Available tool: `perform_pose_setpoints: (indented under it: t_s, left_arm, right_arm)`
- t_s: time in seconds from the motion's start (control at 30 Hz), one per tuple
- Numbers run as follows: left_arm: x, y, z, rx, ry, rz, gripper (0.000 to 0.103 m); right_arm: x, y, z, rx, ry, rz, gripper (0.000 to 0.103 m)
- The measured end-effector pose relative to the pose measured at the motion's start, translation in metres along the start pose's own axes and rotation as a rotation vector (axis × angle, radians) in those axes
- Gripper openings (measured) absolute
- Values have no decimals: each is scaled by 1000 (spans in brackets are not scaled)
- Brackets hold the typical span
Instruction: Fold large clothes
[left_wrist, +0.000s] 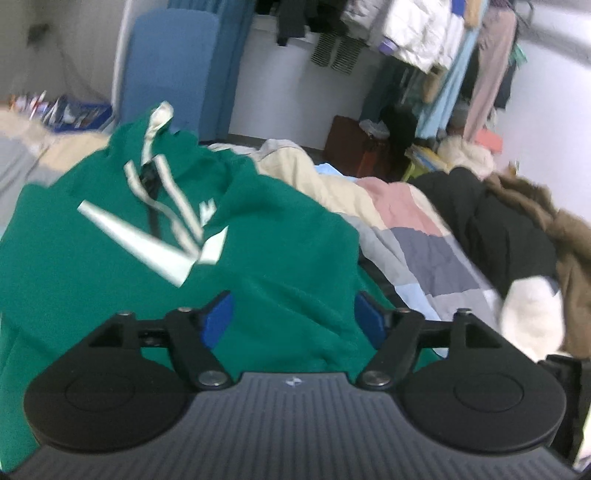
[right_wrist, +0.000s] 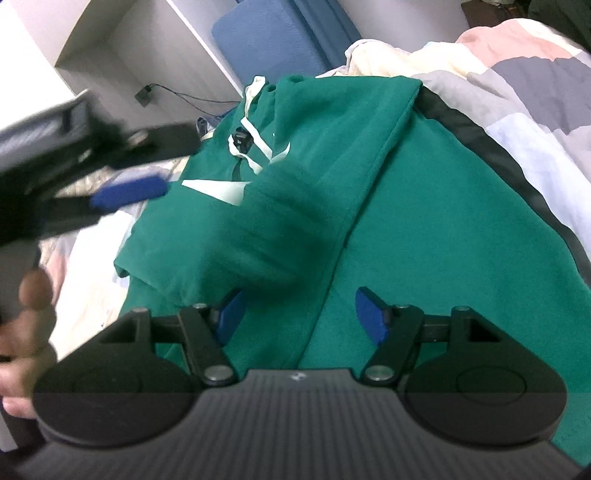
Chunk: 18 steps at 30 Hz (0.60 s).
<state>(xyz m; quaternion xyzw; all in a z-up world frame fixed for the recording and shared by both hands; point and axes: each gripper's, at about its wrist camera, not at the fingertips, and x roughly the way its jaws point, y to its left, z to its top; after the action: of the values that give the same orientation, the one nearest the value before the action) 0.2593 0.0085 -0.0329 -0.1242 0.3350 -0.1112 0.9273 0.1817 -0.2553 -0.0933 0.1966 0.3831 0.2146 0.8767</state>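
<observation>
Green hoodie (left_wrist: 110, 280) is lying spread on the patchwork quilt (left_wrist: 424, 236), just ahead of both sets of jaws. Left gripper (left_wrist: 295, 317) is hanging released over fleece, nothing pinched; right gripper (right_wrist: 299, 317) is gaping too, straddling a folded sleeve seam. It's looking soft, floppy, light, so grabbing a thick hem or seam edge seems best

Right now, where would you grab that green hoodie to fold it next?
Probably the folded sleeve's cuff end of the green hoodie, which lies on the patchwork quilt. It sits raised with a loose free edge just ahead of the open right gripper, so come from the near side, one finger under, one over.
</observation>
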Motion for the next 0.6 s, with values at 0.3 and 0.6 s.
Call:
perform_pose_setpoints:
  t_s: [0.3, 0.6]
  left_arm:
    - [-47, 140, -40, -249, -88, 158, 80]
    - [-2, 226, -47, -487, -128, 188, 78]
  right_arm:
    - [-12, 0, 1, 11, -12, -9, 69]
    - [5, -5, 12, 70, -51, -81, 70]
